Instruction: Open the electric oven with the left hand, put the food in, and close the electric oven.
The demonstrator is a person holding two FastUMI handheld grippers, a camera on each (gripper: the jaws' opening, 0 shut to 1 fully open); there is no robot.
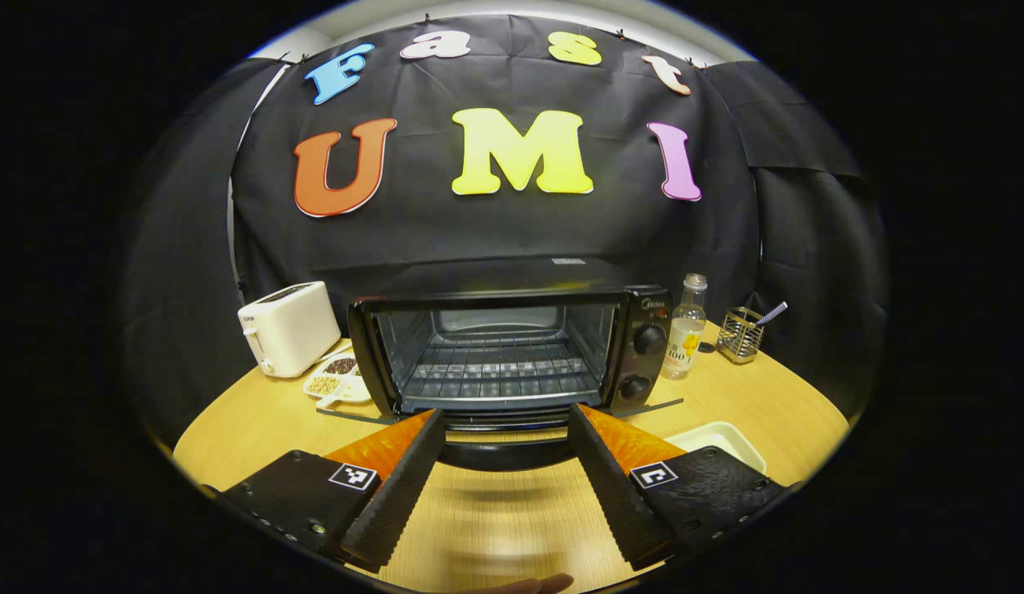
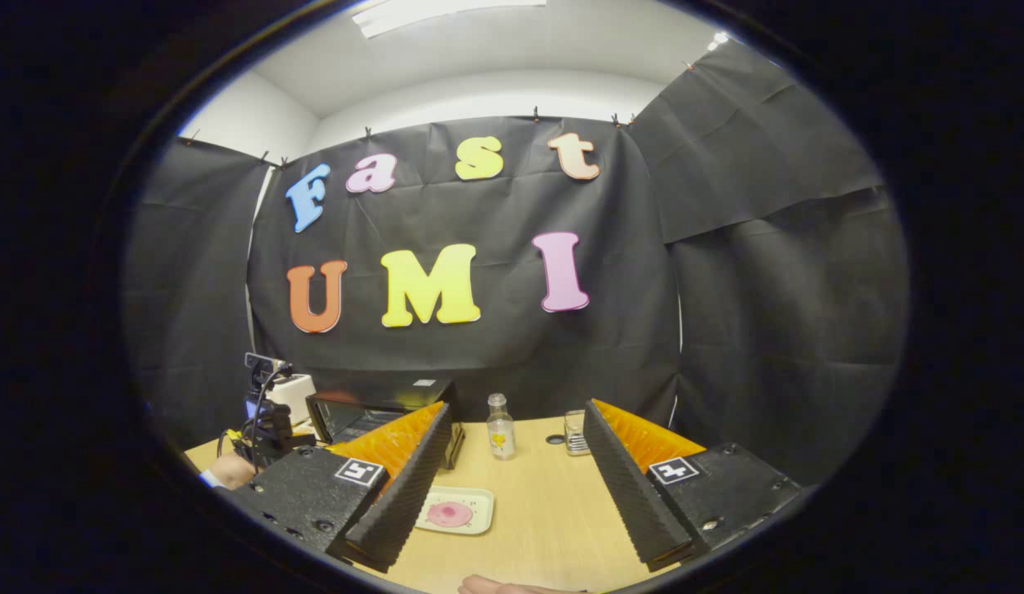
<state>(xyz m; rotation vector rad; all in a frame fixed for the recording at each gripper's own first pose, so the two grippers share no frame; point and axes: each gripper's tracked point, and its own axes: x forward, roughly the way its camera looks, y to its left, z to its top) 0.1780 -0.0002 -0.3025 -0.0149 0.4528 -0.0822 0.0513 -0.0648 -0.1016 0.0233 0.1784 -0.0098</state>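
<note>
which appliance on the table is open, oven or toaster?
The oven: its door is down, bare rack showing. The white toaster to its left has no door.

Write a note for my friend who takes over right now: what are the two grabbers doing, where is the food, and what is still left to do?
Left gripper: jaws open, holding nothing, right in front of the oven.
Right gripper: jaws open, holding nothing, above the table.
Oven: its door is down, and the rack inside looks bare.
Food: a pink piece lies on the white tray on the table, near the right gripper's left finger.
Done: oven opened.
Left: pick up the food, put it on the rack, close the door.
</note>
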